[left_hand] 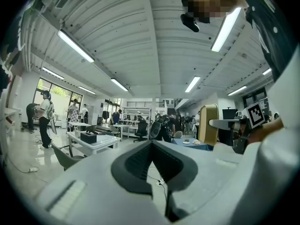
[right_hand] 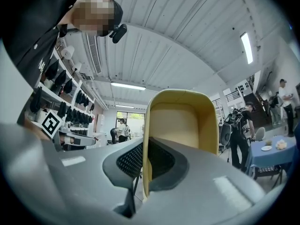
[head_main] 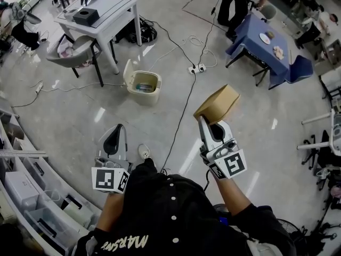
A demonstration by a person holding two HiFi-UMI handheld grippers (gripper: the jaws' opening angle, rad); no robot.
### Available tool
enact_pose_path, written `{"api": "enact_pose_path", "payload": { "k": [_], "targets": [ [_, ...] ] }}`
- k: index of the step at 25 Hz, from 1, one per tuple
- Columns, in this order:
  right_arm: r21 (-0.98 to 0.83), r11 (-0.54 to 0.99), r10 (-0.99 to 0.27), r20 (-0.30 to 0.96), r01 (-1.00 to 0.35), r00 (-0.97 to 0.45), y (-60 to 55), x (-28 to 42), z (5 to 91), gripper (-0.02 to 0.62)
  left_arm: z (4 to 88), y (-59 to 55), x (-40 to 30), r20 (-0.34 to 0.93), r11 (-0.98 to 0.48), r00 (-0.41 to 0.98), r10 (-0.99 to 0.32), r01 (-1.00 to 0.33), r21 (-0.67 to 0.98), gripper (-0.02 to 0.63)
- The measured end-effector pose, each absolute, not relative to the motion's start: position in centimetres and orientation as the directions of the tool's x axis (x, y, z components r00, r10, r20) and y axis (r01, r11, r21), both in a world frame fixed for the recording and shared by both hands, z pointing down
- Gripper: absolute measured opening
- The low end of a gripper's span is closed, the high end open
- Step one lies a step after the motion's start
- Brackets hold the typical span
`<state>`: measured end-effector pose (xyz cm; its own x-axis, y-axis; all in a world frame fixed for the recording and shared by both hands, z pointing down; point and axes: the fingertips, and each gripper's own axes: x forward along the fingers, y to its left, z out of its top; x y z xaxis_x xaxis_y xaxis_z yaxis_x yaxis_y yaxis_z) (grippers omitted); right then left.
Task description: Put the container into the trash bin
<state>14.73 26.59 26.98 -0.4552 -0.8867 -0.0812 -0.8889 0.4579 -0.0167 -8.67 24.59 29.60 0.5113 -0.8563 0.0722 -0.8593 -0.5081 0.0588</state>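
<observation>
A tan, box-shaped container (head_main: 217, 103), open on one side, hangs in the air in front of me. It is pinched in my right gripper (head_main: 209, 122). The fingers are closed on one thin side wall, one finger inside the container and one outside, and the gripper points level. In the right gripper view the container's hollow inside faces me, and it looks empty.

I judge it light and thin-walled, probably paper or soft plastic. The wall could buckle under a hard squeeze, and the box could swing on so narrow a hold. The rim near a corner, where the walls brace each other, looks like the stiffest place to grip.

My left gripper (head_main: 116, 135) is held out level beside it, well apart from it, its fingers together on nothing.

The cream trash bin (head_main: 152, 96) stands on the pale floor (head_main: 80, 121) ahead and to my left, its lid up and some rubbish already inside. It is well apart from the container, which is not yet over it. A black cable (head_main: 181, 116) crosses the floor between us. A white surface (head_main: 101, 9) stands beyond the bin.
</observation>
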Motion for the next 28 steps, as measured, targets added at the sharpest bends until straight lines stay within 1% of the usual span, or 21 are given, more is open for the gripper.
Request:
{"api": "enact_pose_path", "payload": {
  "k": [16,28],
  "targets": [
    [-0.008,0.433,-0.899,-0.078,-0.902,-0.431,18.0,11.8,26.8,0.023,29.4,15.4,-11.3,0.057,-0.536,0.540,-0.840,-0.842,0.064,0.003],
    [0.018,0.413,-0.903,-0.117,-0.910,-0.413,12.5,8.5,25.5,0.023,28.3,9.6,-14.8,0.013,-0.552,0.553,-0.833,-0.832,0.051,0.003]
  ]
}}
